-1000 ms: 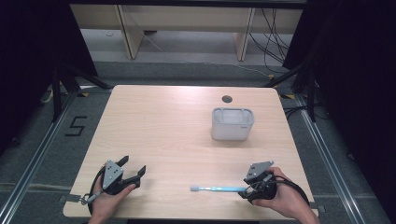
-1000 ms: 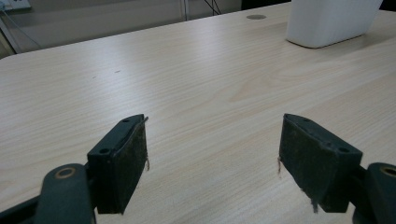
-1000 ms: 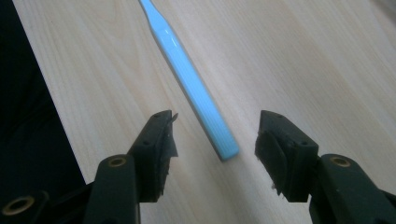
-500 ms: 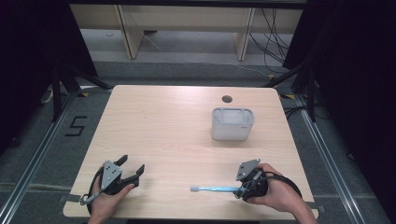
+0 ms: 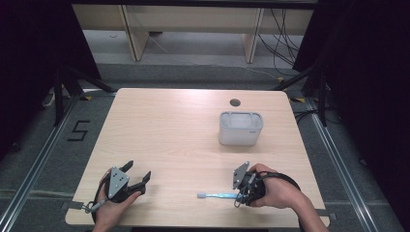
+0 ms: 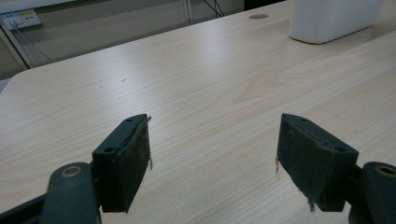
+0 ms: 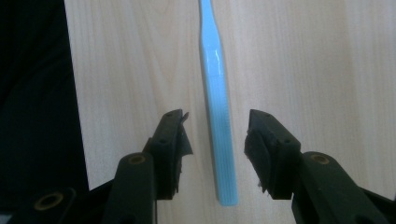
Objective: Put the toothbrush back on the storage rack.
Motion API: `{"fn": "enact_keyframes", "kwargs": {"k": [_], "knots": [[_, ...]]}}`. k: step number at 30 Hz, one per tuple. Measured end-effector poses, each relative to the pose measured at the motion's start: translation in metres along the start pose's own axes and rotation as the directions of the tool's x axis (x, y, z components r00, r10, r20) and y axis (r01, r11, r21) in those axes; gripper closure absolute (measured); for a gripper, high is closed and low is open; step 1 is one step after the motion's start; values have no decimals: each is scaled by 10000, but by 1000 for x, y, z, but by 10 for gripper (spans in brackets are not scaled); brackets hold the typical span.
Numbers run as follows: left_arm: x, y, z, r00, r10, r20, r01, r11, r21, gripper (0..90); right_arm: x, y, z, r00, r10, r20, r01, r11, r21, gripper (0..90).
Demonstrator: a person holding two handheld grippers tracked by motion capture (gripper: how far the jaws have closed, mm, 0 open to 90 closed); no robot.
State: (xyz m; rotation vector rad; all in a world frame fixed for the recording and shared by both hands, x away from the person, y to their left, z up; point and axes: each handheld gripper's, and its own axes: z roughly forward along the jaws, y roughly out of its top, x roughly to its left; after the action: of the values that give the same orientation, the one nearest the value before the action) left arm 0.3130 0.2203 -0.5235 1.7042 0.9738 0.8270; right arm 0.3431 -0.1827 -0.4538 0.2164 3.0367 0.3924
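White plastic tub [image 5: 241,128] on pale wood table [image 5: 169,130], contents not discernible.

Pale blue plastic toothbrush [image 7: 216,98] flat on table near front edge, handle end lying between jaws of right gripper [image 7: 216,140], clear gaps on both sides, pads [image 7: 180,137] not touching it. Jaws just been closing, now roughly half open, gripping nothing. Left gripper [image 6: 212,149] resting at front left of table, jaws spread wide, holding nothing, well apart from toothbrush and tub.
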Motion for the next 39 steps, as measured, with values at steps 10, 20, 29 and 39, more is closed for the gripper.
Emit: {"fn": "enact_keyframes", "kwargs": {"k": [10, 20, 29, 39], "knots": [[0, 0, 0, 10000, 29, 32, -29, 10000, 6, 257, -11, 12, 9, 9982, -498, -329, 549, 9818, 1816, 634], [0, 0, 0, 10000, 56, 67, -56, 10000, -1, 260, -16, 24, 21, 9956, -709, -620, 832, 9705, 2263, 670], [0, 0, 0, 10000, 56, 79, -56, 10000, -6, 264, -16, 28, 29, 9937, -796, -789, 960, 9676, 2335, 690], [0, 0, 0, 10000, 26, 85, -26, 10000, -7, 264, -15, 35, 30, 9965, -401, -727, 569, 9678, 2452, 685]]}}
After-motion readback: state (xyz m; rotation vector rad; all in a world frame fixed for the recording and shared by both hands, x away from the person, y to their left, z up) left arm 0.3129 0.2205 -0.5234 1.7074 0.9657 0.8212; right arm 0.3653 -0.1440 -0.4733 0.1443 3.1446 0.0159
